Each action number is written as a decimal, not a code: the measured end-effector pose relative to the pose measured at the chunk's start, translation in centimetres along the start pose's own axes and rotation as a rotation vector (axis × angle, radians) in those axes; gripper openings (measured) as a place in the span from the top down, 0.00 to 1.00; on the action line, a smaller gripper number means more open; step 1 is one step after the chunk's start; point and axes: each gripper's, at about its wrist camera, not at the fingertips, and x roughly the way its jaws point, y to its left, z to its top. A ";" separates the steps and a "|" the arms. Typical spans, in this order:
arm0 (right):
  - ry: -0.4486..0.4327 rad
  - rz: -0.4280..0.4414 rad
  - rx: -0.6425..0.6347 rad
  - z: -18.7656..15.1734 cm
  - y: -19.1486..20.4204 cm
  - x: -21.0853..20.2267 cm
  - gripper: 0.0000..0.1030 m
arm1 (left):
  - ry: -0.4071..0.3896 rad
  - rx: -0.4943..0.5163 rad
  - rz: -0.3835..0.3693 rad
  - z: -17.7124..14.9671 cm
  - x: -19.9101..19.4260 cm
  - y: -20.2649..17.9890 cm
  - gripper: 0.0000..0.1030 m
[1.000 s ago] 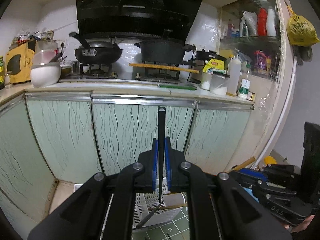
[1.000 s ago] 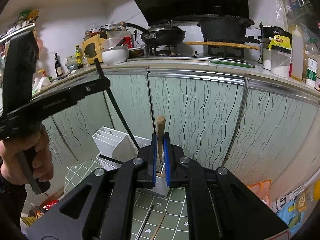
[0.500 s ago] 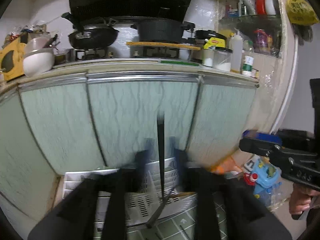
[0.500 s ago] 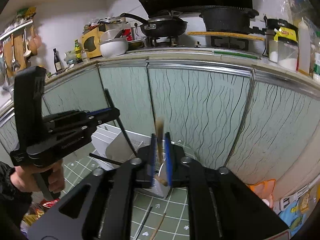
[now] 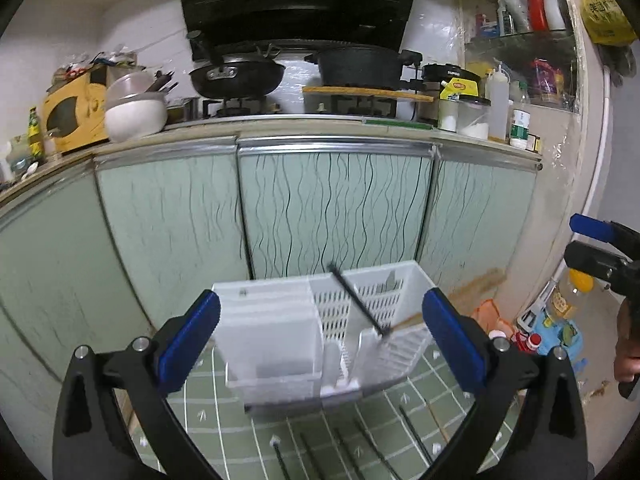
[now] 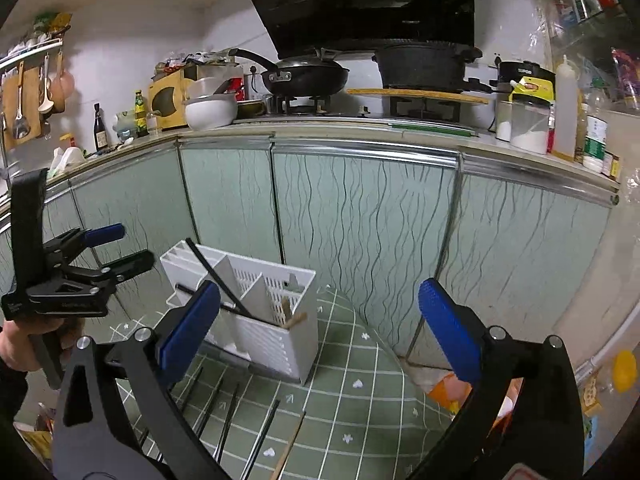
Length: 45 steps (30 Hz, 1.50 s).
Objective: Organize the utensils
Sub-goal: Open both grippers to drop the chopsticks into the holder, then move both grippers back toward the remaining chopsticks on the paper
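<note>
"SUPOR", faintly, on black cooker [image 5: 450,73]

Wok [image 5: 237,76] & black pot [image 5: 357,66] on stove, white bowl [image 6: 211,111] on counter.

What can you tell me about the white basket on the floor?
The white basket looks plastic, with slotted walls and upright dividers making several compartments. It stands upright on the green tiled floor, close in front of the cabinet doors. A black chopstick leans inside one compartment, and a wooden one pokes out of another. More sticks lie on the tiles beside it.
</note>
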 end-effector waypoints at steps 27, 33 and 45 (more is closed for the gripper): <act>0.046 -0.019 0.004 -10.1 4.0 -6.4 0.07 | -0.018 -0.016 0.128 -11.3 -11.2 1.1 0.05; 0.077 -0.031 0.013 -13.0 4.3 -5.9 0.07 | -0.010 -0.013 0.131 -13.4 -11.8 1.2 0.05; 0.131 -0.038 -0.020 -18.8 4.8 -4.4 0.07 | 0.033 0.052 0.162 -18.7 -10.7 0.7 0.05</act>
